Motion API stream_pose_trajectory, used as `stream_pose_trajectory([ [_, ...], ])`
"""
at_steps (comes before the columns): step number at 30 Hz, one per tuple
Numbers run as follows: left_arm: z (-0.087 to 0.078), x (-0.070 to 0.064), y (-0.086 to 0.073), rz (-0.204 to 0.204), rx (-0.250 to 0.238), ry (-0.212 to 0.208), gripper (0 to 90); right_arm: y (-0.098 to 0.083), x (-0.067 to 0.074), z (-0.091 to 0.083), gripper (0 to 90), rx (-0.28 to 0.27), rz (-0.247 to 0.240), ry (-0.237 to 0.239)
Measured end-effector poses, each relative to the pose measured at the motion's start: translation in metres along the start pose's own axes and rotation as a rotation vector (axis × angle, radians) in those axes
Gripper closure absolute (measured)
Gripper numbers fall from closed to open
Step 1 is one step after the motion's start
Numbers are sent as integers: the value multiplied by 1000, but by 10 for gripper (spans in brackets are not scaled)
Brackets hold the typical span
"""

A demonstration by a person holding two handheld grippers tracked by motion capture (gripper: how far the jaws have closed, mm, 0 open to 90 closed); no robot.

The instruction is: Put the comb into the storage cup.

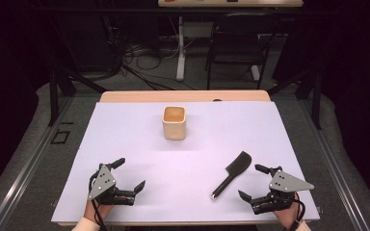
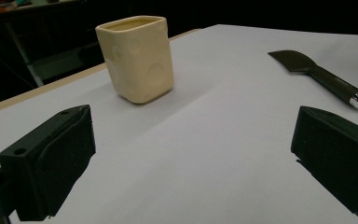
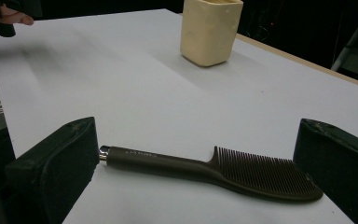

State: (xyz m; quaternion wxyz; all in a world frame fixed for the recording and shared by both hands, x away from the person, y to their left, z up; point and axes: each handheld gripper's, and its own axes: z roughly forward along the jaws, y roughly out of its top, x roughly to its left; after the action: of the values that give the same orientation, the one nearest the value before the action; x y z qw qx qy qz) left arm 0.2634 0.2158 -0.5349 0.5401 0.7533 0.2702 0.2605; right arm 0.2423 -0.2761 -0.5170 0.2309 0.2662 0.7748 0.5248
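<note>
The high view looks forward and down over the whole tabletop (image 1: 125, 144). Each claw view sits low and close, facing across it; both share the cream cup (image 2: 137, 58) and dark comb (image 3: 223, 172).

Each hand carries a black tool: the left tool (image 1: 129, 173) and the right tool (image 1: 251, 181) both have two blocky black jaws, a grey three-cornered plate dotted with small screws on top, and a black cable trailing behind
</note>
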Motion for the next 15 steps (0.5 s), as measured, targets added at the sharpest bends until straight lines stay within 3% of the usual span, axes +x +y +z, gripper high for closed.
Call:
stream_pose_trajectory([
  [15,-1,1,0,7,5,12,0,5,1,11,0,20,22,39],
])
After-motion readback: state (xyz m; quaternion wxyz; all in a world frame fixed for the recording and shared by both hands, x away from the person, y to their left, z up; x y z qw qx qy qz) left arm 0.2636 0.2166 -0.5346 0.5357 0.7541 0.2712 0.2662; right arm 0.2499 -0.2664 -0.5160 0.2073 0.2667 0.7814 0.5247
